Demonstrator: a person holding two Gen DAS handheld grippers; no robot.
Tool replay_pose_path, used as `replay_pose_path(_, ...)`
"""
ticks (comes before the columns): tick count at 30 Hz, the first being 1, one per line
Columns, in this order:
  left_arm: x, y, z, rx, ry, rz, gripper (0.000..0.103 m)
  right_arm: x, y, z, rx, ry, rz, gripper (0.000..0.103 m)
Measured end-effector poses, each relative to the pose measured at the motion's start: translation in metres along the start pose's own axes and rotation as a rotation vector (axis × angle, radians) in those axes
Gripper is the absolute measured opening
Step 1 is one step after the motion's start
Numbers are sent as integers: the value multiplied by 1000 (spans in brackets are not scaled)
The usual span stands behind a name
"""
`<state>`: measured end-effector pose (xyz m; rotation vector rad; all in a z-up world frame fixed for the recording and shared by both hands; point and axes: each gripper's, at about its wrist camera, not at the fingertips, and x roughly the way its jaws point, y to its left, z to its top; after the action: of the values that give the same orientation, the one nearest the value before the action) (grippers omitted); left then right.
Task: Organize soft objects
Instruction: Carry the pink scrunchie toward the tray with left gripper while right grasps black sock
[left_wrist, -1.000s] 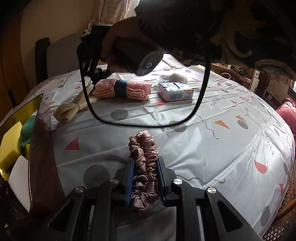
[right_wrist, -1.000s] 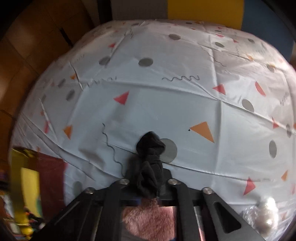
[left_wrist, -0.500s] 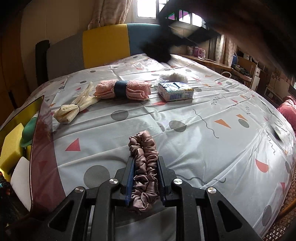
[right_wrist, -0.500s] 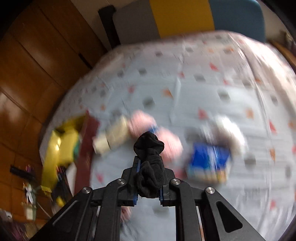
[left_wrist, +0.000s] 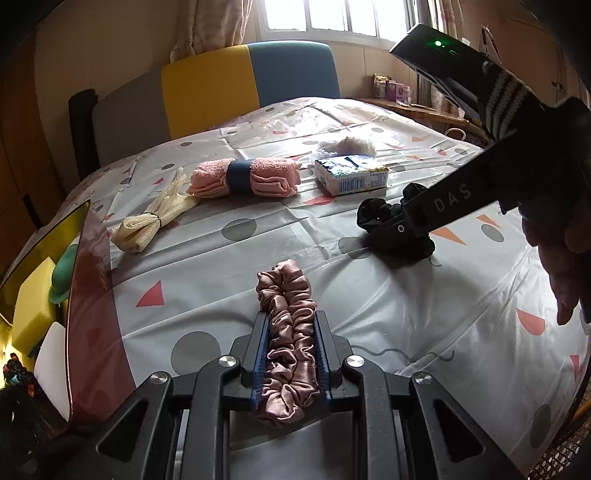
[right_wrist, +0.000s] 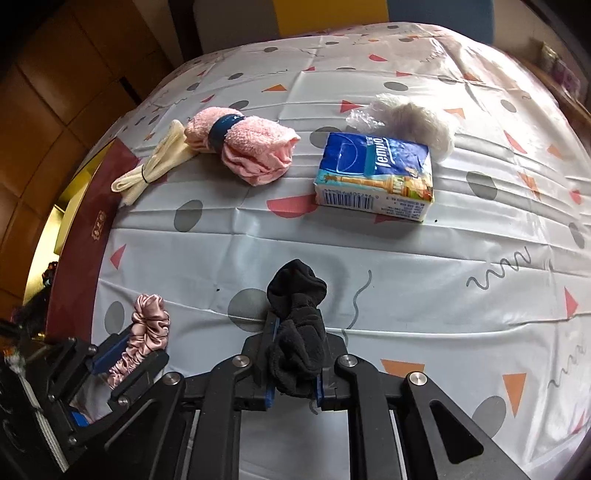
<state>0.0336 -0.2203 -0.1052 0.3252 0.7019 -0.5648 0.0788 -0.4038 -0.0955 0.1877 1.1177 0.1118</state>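
At the far left of the left gripper (left_wrist: 290, 332), beyond the worktop (left_wrist: 424, 295) edge, an open box (left_wrist: 44, 266) holds a yellow sponge (left_wrist: 31, 295) and a green piece. The left gripper sits low and level over the near edge of the worktop, its jaws closed on a pink satin scrunchie (left_wrist: 288, 332) that sticks out ahead of the fingertips and lies against the patterned cloth. Ahead and to its left lies a cream bundle tied with a band (left_wrist: 147, 221); straight ahead, farther off, a rolled pink towel with a blue band (left_wrist: 243, 177); just right of that a tissue pack (left_wrist: 351, 175) with a white fluffy puff (left_wrist: 347, 146) behind it. To the right, the right gripper (right_wrist: 293, 354) comes in at a downward slant from the upper right, the person's hand (left_wrist: 554, 236) wrapped on its handle, its tip pressed down on the worktop. Its jaws are clamped on a black scrunchie (right_wrist: 297, 332), which bunches against the cloth, near the tissue pack and well apart from the pink scrunchie.
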Motion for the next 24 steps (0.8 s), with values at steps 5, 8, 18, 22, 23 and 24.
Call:
replay_pose_path(5,2,0,7,-17,43,1,20,-1,-1,-5,-17,-3,-1,14)
replay_pose_path(8,-3,1,11,-40,57,-17,20,-2,-1,-7,-36,-7,-5,14)
replay_pose_path(18,-70,12,36,-92,-56,-58,20,3,12,-7,-115,-27,-51,14)
replay_pose_path(22,-95,37,43,-152,-74,-18,20,2,12,-9,-128,-33,-59,14)
replay_pose_path(23,-101,46,43,-169,-77,4,20,2,13,-9,-132,-35,-60,14)
replay_pose_path(24,-106,54,44,-187,-82,15,20,2,13,-9,-137,-37,-63,14)
